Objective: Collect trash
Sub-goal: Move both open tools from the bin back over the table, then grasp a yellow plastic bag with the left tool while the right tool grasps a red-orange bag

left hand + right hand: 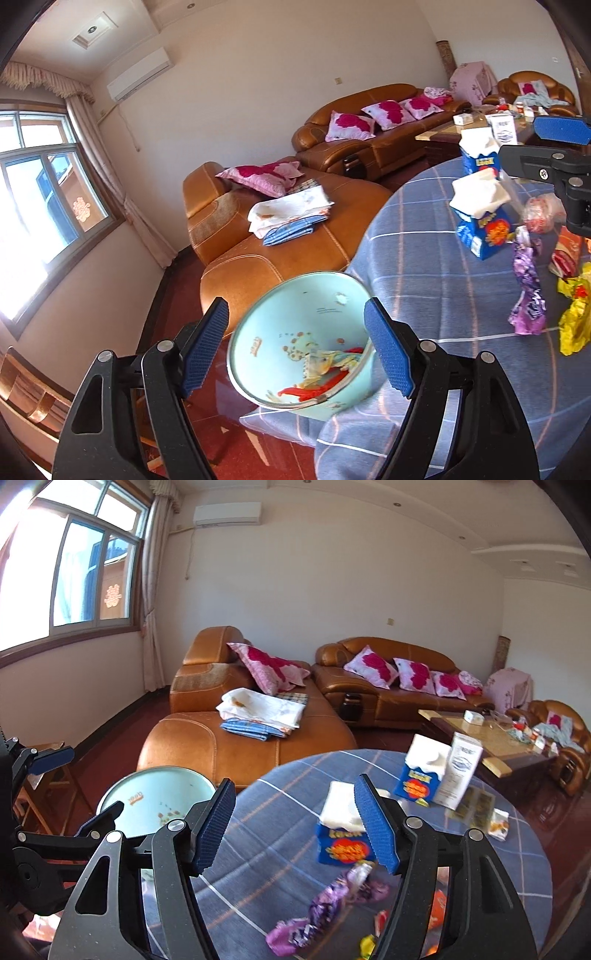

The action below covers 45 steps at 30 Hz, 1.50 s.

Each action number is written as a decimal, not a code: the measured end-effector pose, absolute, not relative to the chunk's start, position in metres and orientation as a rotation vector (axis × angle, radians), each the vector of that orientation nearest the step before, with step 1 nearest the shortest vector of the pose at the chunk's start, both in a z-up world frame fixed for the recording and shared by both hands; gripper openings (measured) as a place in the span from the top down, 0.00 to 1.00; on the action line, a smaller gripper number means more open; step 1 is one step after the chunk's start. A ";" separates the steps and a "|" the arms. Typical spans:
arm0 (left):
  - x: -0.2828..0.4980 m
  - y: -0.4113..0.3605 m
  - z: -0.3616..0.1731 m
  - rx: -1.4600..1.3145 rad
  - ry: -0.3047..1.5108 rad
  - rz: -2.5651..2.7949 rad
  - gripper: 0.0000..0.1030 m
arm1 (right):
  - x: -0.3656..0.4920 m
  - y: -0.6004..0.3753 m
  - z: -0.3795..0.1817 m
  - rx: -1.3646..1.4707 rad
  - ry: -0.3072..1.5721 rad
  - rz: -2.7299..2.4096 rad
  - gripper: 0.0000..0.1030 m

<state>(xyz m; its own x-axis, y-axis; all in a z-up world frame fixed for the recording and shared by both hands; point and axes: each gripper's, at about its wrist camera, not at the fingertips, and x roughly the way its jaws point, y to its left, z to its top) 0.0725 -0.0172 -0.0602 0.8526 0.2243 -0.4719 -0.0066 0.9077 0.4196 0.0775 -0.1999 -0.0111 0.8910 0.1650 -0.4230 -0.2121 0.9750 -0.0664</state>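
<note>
A light blue bin [295, 332] with a cartoon print stands tilted at the edge of the round table [436, 280], which has a blue checked cloth. Red and yellow wrappers [325, 373] lie inside it. My left gripper [295, 350] is open with the bin between its fingers, the pads close to its rim. On the table lie a purple wrapper [325, 904], a yellow wrapper [574, 314] and a red packet [565, 254]. My right gripper [295, 830] hangs open and empty above the cloth, just over the purple wrapper. The bin [159, 797] also shows left of it.
Two blue tissue boxes [343, 845] [421, 779] and a white carton [461, 775] stand on the table. Brown leather sofas [240, 746] with pink pillows and folded cloths lie behind. A coffee table [480, 734] stands at the right, a wooden stool [48, 775] at the left.
</note>
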 end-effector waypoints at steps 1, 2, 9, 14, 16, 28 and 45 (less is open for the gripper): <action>0.070 -0.026 -0.062 0.425 0.540 0.101 0.28 | 0.072 -0.212 -0.015 -0.097 0.439 0.166 0.36; 0.068 -0.035 -0.064 0.430 0.537 0.080 0.28 | 0.067 -0.225 -0.019 -0.082 0.449 0.134 0.36; 0.054 -0.084 -0.075 0.451 0.536 -0.052 0.27 | 0.027 -0.295 -0.059 -0.016 0.539 -0.064 0.34; 0.043 -0.118 -0.083 0.470 0.535 -0.154 0.27 | 0.008 -0.323 -0.081 0.031 0.585 -0.145 0.34; 0.039 -0.130 -0.086 0.483 0.530 -0.181 0.27 | 0.003 -0.329 -0.087 0.041 0.591 -0.170 0.34; 0.028 -0.184 -0.130 0.541 0.609 -0.361 0.48 | -0.009 -0.356 -0.111 0.121 0.614 -0.210 0.34; 0.023 -0.165 -0.086 0.462 0.522 -0.398 0.82 | 0.029 -0.352 -0.101 0.129 0.648 -0.196 0.35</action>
<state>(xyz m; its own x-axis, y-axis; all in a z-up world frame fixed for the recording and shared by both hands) 0.0233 -0.1654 -0.0861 0.7960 -0.2427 -0.5545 0.4710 0.8237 0.3156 0.0287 -0.3525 -0.1005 0.7795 -0.1410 -0.6103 0.2213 0.9735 0.0578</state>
